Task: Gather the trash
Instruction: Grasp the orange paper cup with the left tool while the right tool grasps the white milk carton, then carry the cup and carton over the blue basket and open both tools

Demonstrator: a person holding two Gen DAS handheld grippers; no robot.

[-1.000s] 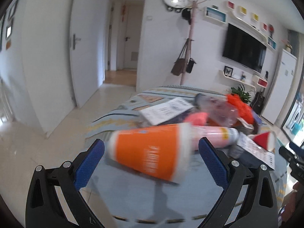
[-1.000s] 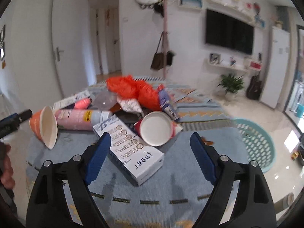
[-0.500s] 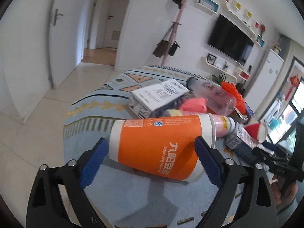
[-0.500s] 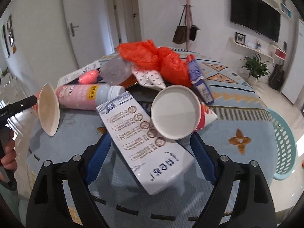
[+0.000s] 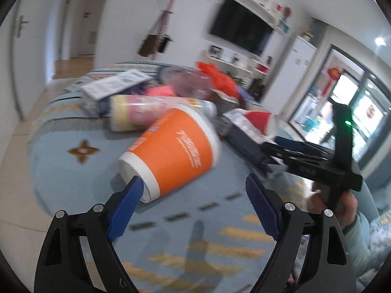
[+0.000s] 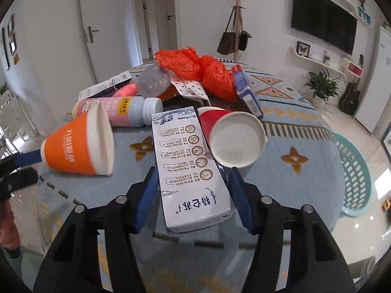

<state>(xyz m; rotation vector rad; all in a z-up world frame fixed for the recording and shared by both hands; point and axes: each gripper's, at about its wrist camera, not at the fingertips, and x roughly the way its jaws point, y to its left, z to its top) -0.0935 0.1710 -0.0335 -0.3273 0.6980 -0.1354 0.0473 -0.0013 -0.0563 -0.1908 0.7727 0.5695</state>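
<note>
Since the earlier frames both grippers have been brought lower and nearer to the pile of trash, and the orange cup (image 5: 176,151) has been turned so that its base now points at the left gripper (image 5: 193,202). That cup lies on its side on the desk (image 5: 73,171), which is covered by a light blue cloth with yellow and brown patterns. The left gripper's jaws are closing but stand spread; the left pad (image 5: 127,205) is seen just at the cup's white base rim, the right pad is well apart from it, and no grip is made.

The right gripper (image 6: 193,195) is closing around the near end of the long white carton (image 6: 193,166), which lies flat between its blue pads (image 6: 146,200); whether the pads press on it cannot be told. A red cup (image 6: 234,139) lies on its side just right of the carton, its mouth facing near. Farther off lie a pink bottle (image 6: 117,109) with a grey cap, a clear bottle (image 6: 154,78), orange plastic bags (image 6: 195,66) and a small blue pack (image 6: 246,95).

A teal basket (image 6: 354,171) stands on the pale tiled floor to the right of the desk. White doors at the left, a coat stand (image 6: 237,17) hung with bags, a wall television (image 6: 322,17) and a potted plant (image 6: 322,83) are seen in the room behind
</note>
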